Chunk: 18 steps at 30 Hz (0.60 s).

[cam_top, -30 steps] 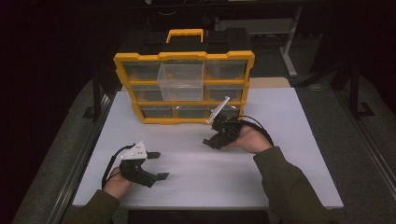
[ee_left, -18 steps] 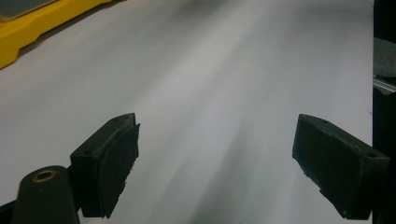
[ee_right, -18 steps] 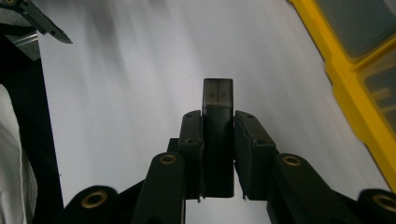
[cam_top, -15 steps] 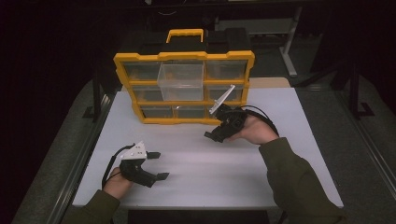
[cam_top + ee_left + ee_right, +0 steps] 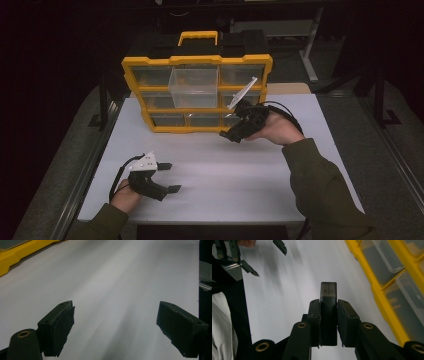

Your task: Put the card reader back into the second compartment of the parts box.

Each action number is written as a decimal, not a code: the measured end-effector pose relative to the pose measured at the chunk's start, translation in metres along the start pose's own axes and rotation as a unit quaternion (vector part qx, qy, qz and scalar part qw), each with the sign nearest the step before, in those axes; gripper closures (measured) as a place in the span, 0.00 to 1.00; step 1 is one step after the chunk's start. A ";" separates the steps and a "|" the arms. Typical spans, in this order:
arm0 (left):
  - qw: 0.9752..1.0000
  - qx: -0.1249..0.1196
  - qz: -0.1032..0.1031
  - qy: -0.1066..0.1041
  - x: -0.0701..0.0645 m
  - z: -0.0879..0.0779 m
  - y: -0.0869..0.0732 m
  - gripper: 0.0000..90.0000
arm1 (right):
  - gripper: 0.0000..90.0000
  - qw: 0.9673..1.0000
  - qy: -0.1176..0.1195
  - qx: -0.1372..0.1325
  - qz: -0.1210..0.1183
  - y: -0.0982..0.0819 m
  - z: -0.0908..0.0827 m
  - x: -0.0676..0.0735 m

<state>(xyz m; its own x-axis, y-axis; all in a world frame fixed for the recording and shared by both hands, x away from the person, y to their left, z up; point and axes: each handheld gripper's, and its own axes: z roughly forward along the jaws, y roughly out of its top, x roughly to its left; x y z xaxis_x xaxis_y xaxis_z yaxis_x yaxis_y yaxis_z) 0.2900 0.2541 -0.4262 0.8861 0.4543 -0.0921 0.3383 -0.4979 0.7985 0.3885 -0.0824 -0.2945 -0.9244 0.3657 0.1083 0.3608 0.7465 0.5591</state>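
My right gripper [image 5: 228,135] hovers above the white tabletop [image 5: 235,185], just in front of the yellow organizer [image 5: 131,75]. In the right gripper view its jaws [image 5: 328,305] are shut on a small dark rectangular block [image 5: 328,291] whose smoky translucent end sticks out past the pads. A clear drawer [image 5: 194,84] stands pulled out of the organizer's middle column. My left gripper [image 5: 171,177] rests low at the table's near left. Its jaws [image 5: 115,325] are wide open over bare table.
The organizer's yellow frame [image 5: 387,307] and its clear drawers run along the right side of the right gripper view. One corner of it [image 5: 15,252] shows at the top left of the left gripper view. Dark metal rails edge the table on both sides.
The right hand has risen with the block and shifted up the picture toward the organizer's lower right drawers. The left hand has stayed where it was.
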 end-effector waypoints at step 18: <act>1.000 -0.002 0.003 -0.001 0.000 -0.002 0.000 0.16 | 0.81 1.000 -0.013 -0.019 -0.012 0.027 -0.048 -0.004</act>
<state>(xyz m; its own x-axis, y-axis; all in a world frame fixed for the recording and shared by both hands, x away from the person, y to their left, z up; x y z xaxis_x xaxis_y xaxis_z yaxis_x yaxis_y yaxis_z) 0.2896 0.2558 -0.4253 0.8885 0.4502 -0.0893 0.3324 -0.4972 0.8014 0.3957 -0.0904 -0.2402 -0.9294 0.3615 0.0736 0.3323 0.7335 0.5929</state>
